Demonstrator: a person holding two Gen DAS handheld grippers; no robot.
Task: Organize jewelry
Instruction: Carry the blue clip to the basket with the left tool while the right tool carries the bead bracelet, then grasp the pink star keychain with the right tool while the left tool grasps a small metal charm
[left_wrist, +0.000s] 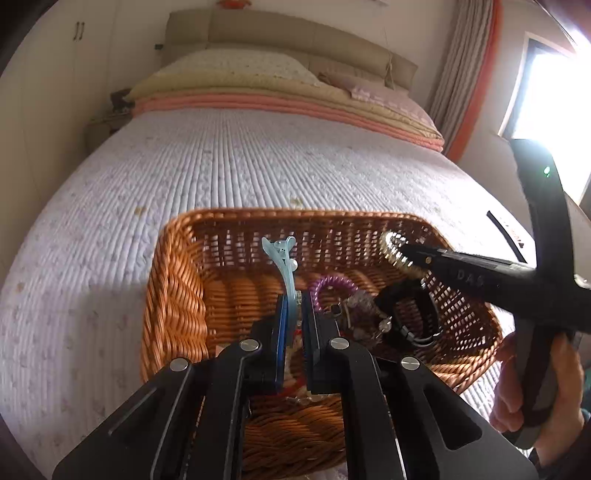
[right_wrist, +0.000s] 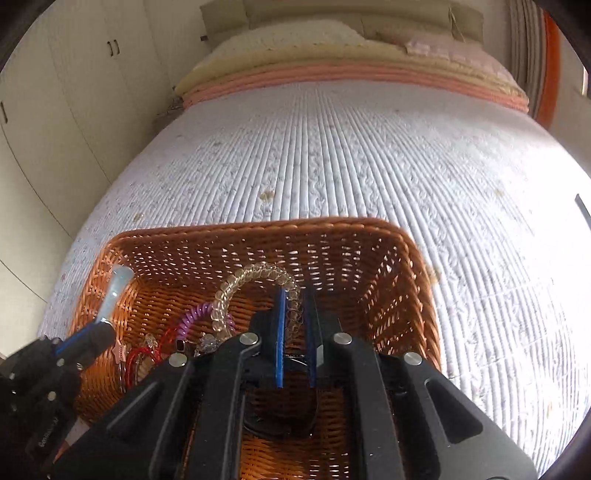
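Both grippers hold pieces above the basket (left_wrist: 173, 295): left gripper (left_wrist: 294, 314) a blue clip (left_wrist: 284, 258), right gripper (right_wrist: 295, 314) a clear coil (right_wrist: 255, 275).

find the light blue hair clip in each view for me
Left wrist: light blue hair clip at centre, clamped in the left gripper.
Right wrist: far left, sticking up from that gripper.
Shared landmark: wicker basket.

Your left gripper (left_wrist: 293, 314) hides the near end of the pale blue hair clip (left_wrist: 284, 266) and part of the basket (left_wrist: 173, 295) floor. Small jewelry tangle (left_wrist: 364, 314) at basket's right side: pieces too small to identify. Your hand (left_wrist: 535, 387): cut off at right picture edge.
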